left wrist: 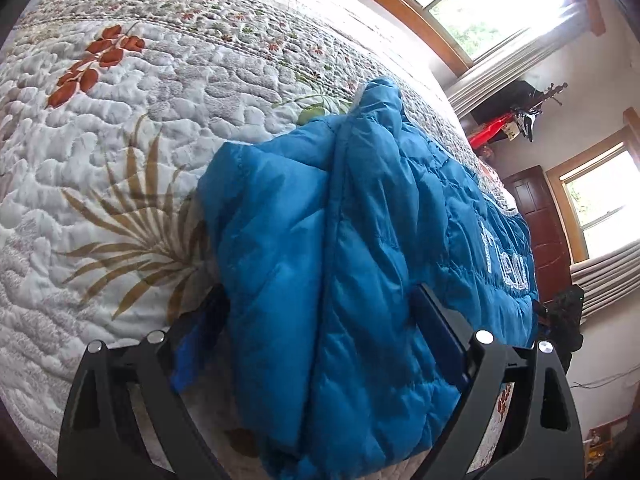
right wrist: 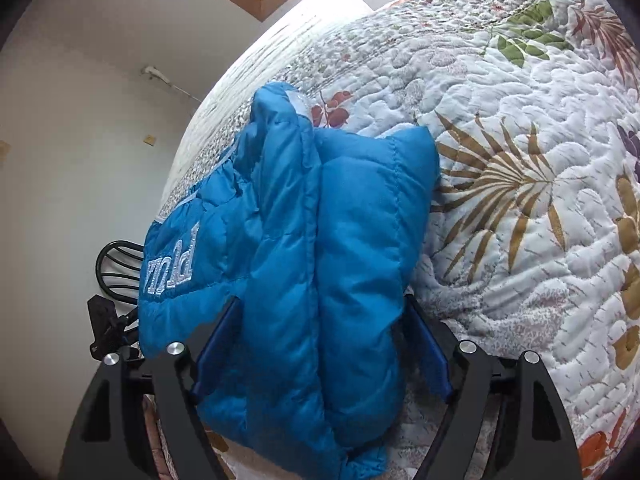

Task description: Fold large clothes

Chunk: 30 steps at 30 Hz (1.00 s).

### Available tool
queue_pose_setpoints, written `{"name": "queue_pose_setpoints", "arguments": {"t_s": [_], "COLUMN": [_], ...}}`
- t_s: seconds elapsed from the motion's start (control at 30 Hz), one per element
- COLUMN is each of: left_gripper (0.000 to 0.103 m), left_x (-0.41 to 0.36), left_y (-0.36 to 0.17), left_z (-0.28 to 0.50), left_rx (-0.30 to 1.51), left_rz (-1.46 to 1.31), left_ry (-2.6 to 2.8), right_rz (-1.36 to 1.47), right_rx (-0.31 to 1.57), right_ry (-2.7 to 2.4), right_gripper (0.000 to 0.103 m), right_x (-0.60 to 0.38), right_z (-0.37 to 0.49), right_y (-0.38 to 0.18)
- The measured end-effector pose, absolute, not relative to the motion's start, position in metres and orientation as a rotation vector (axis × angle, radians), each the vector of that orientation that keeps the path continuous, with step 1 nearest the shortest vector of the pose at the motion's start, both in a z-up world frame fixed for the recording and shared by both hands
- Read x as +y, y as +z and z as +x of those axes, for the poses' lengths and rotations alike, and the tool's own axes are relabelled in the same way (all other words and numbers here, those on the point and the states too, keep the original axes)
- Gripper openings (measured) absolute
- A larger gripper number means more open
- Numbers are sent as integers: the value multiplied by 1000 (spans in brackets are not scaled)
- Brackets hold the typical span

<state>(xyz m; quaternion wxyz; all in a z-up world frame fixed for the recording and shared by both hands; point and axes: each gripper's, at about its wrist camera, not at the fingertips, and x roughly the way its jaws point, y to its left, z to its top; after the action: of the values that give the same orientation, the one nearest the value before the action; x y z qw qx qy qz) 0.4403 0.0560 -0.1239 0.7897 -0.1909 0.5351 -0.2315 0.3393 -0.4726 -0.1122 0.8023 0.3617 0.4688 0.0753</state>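
Observation:
A blue puffer jacket (left wrist: pixel 352 240) with white lettering lies bunched on a quilted floral bedspread (left wrist: pixel 120 140). It also shows in the right wrist view (right wrist: pixel 312 240). My left gripper (left wrist: pixel 324 320) has its jaws spread wide with a thick fold of the jacket between them. My right gripper (right wrist: pixel 320 320) also stands wide around a thick fold of the jacket. The fingertips of both are hidden by the cloth, so a firm grip cannot be told.
The bed's edge runs near the jacket; beyond it are windows (left wrist: pixel 500 4), a dark wooden door (left wrist: pixel 544 232) and a red object (left wrist: pixel 492 128). In the right wrist view a white wall (right wrist: pixel 100 140) and a black chair back (right wrist: pixel 116 268) stand off the bed.

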Motion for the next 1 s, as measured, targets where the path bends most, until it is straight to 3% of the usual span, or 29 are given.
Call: {"name": "queue_pose_setpoints", "arguments": {"t_s": [0.03,0.1,0.13,0.23,0.37,0.77,1.0], "left_gripper": [90,78,68,40,21,17,17], "left_x": [51,42,40,41,36,31,58], "left_y": [-124,-120,-118,-107,-84,-7,5], "left_z": [444,448,448,441,426,346,284], "left_rx": [1152,1148,1140,1118,1051,846,794], "left_rz": [-407,-388,-392,-443,-402,-337,-326], "left_ry": [-499,-476,-452,-389,-385,-519,-568], "right_rz": [772,746,739,659,629,550,535], "right_rx": [1009,1016,1015,987,941,828,814], "right_ry": [156,134,128,107,105,179,242], "right_gripper": [80,71,55,30,18,15,15], "right_x": [-471,-466,-464,-451,-440,-404,-377], "right_z": [345,355,358,358,345,281,223], "right_y": [-113,-112,-110,-96,-73,5,10]}}
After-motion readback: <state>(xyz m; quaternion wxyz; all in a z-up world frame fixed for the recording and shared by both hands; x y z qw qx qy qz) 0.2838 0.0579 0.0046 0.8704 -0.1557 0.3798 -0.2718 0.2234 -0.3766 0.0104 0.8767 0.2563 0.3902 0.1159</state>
